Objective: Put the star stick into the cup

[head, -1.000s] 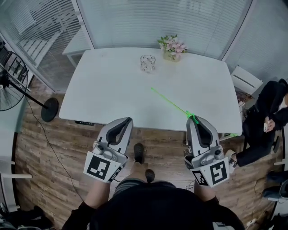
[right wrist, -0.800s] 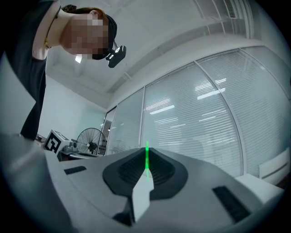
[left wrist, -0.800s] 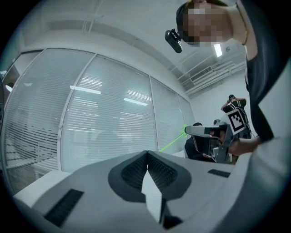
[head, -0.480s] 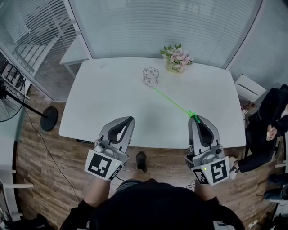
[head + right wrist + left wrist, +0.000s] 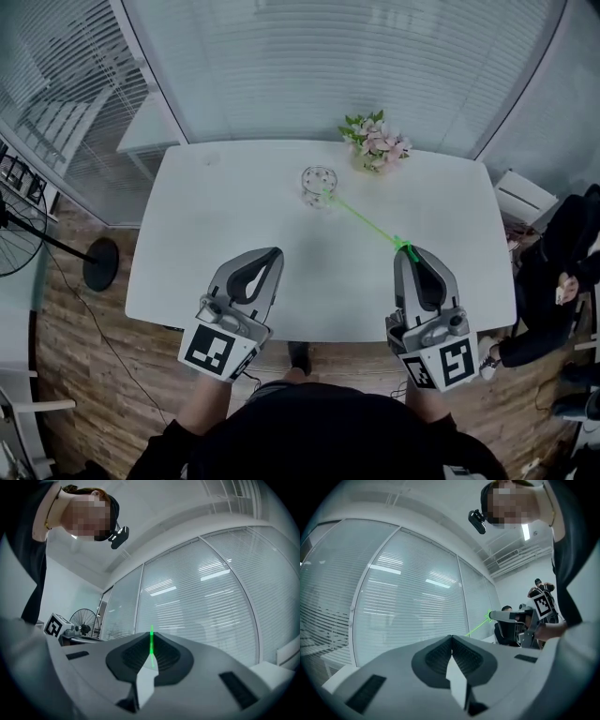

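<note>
Right gripper (image 5: 405, 251) sits in the lower right of the head view, and its jaws are pinched tight on the star stick (image 5: 361, 221). In the right gripper view the green stick (image 5: 151, 641) pokes straight up out of the seam where the two pads meet, so it's clamped right at the very tip of the jaws. There's a chunkier green bit right at the jaw tips, which looks like the star end, though it's too small to be sure.

From there the stick runs as a thin green line toward the upper left, across the white table (image 5: 187, 234). Its far tip lands on the near rim of the clear cup (image 5: 319, 186), which stands around the top middle of the frame. Honestly can't tell from this angle whether the tip is inside the cup or just hanging over it.

Left gripper (image 5: 272, 253) is in the lower left, over the near part of the table and well apart from both stick and cup. Its jaws are pressed together with nothing between them. The left gripper view (image 5: 452, 639) shows the pads meeting in a clean seam. That same view also catches the right gripper (image 5: 506, 616) off to the right, with the stick (image 5: 476, 629) sticking out of it.

A little pot of pink flowers (image 5: 378, 145) stands just to the upper right of the cup.
</note>
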Tool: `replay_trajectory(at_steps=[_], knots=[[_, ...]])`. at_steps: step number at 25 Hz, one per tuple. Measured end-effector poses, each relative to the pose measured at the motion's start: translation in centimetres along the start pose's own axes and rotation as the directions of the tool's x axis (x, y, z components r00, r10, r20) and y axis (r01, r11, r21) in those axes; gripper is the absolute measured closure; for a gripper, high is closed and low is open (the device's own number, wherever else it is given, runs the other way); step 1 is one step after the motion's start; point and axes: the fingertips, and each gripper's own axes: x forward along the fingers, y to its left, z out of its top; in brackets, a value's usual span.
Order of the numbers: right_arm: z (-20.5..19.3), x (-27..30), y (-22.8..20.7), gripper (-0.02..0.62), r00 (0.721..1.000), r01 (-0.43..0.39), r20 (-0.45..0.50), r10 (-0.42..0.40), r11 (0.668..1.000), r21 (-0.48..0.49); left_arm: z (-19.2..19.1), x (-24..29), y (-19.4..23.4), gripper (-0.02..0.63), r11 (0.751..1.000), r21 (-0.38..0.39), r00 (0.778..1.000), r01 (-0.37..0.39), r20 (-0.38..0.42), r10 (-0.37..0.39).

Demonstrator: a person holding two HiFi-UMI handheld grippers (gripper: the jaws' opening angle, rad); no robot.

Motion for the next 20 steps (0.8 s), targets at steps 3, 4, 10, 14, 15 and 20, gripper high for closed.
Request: replay_trajectory(at_steps=[3,4,10,14,15,20], knots=[[-0.4,1.8,-0.4,0.574,1.000,0.008,-0.001,-0.008,1.000,0.002,0.0,1.1,1.7,0.592,1.000,-0.001,1.000,0.007,0.000,-0.007],[-0.5,2.3,-0.5,0.574,1.000,0.013,0.000,-0.013,1.000,0.001,-0.2,1.4,2.2,0.592,1.000,-0.002,1.000,0.009,-0.008,-0.009],[-1.6,4.8,-0.4,0.574,1.000,0.021,-0.007,-0.021,1.000,0.000,-0.9,2.5,4.7,0.592,1.000,-0.016,1.000,0.023,-0.016,-0.024],[-1.7,5.0,-1.7,0.574,0.999,0.042,-0.017,-0.042,0.999,-0.006,-1.2,4.3,4.4,0.592,0.998,-0.017,0.998,0.055,-0.014,-0.055],[-1.8,5.1,-1.9,0.574,0.999,0.040,-0.020,-0.040,0.999,-0.005,-1.1,4.6,4.4,0.592,0.998,-0.020,0.998,0.054,-0.008,-0.054],[-2.6,5.7,-3.4,0.574,1.000,0.006,-0.031,-0.006,1.000,0.001,-1.6,5.7,4.6,0.592,1.000,-0.021,1.000,0.011,-0.021,-0.012]])
